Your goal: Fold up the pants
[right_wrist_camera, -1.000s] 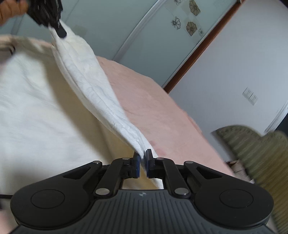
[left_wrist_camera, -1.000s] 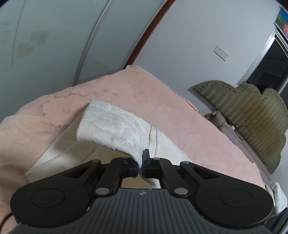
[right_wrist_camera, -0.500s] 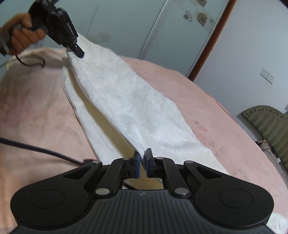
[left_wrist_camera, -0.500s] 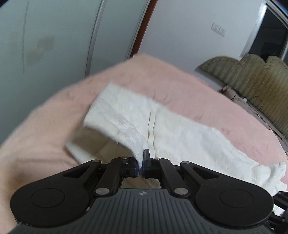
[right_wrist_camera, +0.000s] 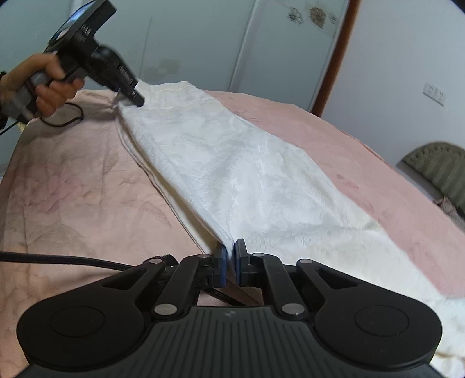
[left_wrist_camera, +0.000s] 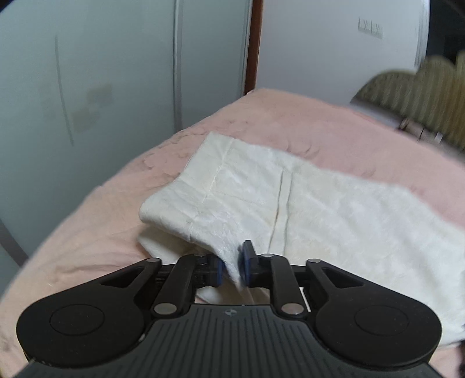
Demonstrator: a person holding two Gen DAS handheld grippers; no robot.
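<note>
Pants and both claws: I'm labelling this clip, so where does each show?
pants (right_wrist_camera: pixel 232 174): right wrist view, middle of the white leg panel.
left claw (left_wrist_camera: pixel 231 269): left wrist view, midway between fingertips, cloth between.
right claw (right_wrist_camera: pixel 231 266): right wrist view, midway between fingertips gripping the pants' edge.

This is a bedroom in a home. A wide bed covered by a pink plush blanket fills the lower part of both views. Behind its far edge stand pale wardrobe doors, one with small flower decals. A scalloped olive upholstered headboard leans by the white wall, which carries a socket plate.
</note>
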